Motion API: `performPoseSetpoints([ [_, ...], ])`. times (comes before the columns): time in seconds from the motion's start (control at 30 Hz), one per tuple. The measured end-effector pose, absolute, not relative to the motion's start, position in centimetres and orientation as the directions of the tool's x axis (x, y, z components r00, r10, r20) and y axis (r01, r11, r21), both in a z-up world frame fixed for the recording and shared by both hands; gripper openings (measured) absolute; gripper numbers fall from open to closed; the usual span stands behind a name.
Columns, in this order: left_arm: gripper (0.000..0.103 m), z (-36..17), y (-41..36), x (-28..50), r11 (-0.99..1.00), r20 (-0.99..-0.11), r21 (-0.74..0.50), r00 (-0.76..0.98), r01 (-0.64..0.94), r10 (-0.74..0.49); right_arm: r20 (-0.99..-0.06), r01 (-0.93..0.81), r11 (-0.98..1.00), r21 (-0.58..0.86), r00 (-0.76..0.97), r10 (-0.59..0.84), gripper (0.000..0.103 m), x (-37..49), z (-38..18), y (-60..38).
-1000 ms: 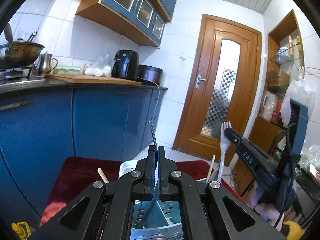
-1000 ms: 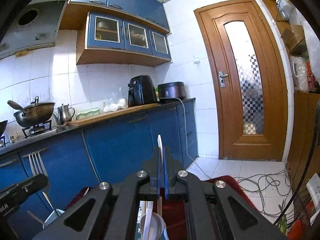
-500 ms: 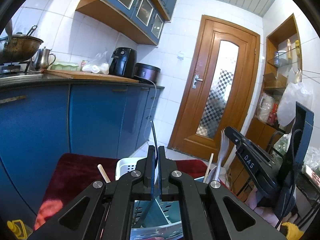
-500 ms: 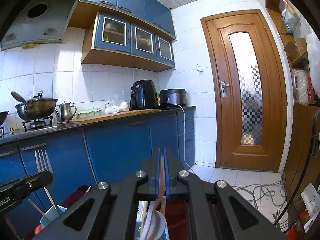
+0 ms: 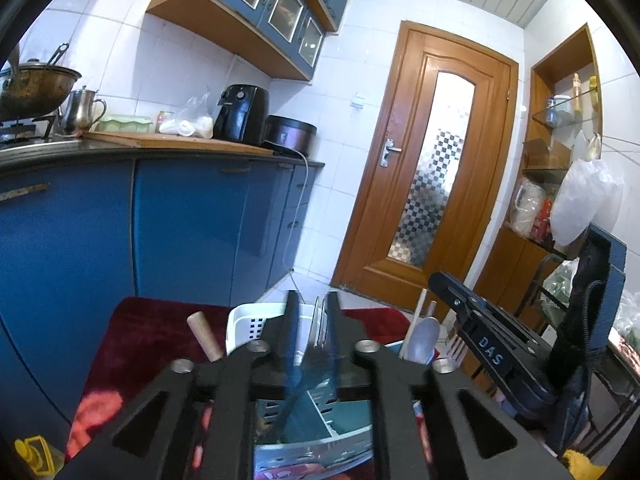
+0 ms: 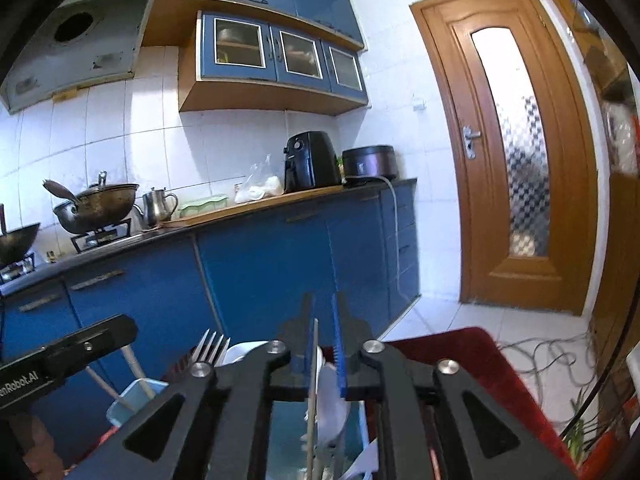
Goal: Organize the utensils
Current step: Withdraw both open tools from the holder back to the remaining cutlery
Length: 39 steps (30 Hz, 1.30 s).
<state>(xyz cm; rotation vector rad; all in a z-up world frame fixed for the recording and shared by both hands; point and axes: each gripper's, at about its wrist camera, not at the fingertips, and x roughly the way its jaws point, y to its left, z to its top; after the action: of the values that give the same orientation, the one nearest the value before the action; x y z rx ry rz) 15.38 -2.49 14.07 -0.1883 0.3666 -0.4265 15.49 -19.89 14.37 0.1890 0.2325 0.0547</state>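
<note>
Left wrist: jaws just parting — fork (image 5: 316, 354) loose between; right's likewise — chopstick (image 6: 312, 380).

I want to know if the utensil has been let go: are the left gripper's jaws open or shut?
Open. The left gripper has just been opening; the dark metal fork stands loose between its parted jaws.

A counter (image 5: 160, 148) runs along the left wall, cupboards (image 5: 276, 8) above it. On it, from the near end: a pot (image 5: 36, 88) on the stove, a kettle (image 5: 82, 110), a bag (image 5: 190, 120), an air fryer (image 5: 240, 114), then a cooker (image 5: 290, 136) nearest the door (image 5: 432, 184). Shelves (image 5: 560, 140) stand right of the door. Low in front lies a cloth (image 5: 152, 332) with a basket (image 5: 256, 320) on it; a caddy (image 5: 320, 420) sits before the basket, a fork (image 5: 316, 356) standing in it. Cables (image 6: 540, 356) lie on the floor before the door.
</note>
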Motion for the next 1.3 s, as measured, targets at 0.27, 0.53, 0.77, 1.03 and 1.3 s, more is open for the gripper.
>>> performPoseSetpoints([
  [0.27,0.039,14.9,-2.4,13.9,0.907,-0.299,-0.223,0.861,0.357,-0.412,-0.25,-0.068,0.96,0.272,0.958,0.138,0.021,13.3,14.6,-20.6],
  [0.53,0.039,15.3,-2.6,11.9,0.922,-0.33,-0.189,0.862,0.339,-0.384,-0.297,-0.096,0.933,0.348,0.932,0.206,0.024,10.7,14.6,-21.1],
  [0.77,0.039,15.0,-2.0,10.0,0.931,-0.378,-0.189,0.852,0.312,-0.362,-0.341,-0.109,0.912,0.396,0.904,0.257,0.027,8.5,14.3,-21.1],
  [1.03,0.039,14.5,-1.4,7.6,0.938,-0.425,-0.197,0.838,0.285,-0.344,-0.394,-0.108,0.908,0.404,0.876,0.279,0.028,6.4,13.7,-20.7],
  [1.3,0.039,14.2,-1.1,5.4,0.939,-0.453,-0.206,0.823,0.276,-0.342,-0.425,-0.099,0.907,0.409,0.859,0.285,0.032,4.4,13.1,-20.3],
])
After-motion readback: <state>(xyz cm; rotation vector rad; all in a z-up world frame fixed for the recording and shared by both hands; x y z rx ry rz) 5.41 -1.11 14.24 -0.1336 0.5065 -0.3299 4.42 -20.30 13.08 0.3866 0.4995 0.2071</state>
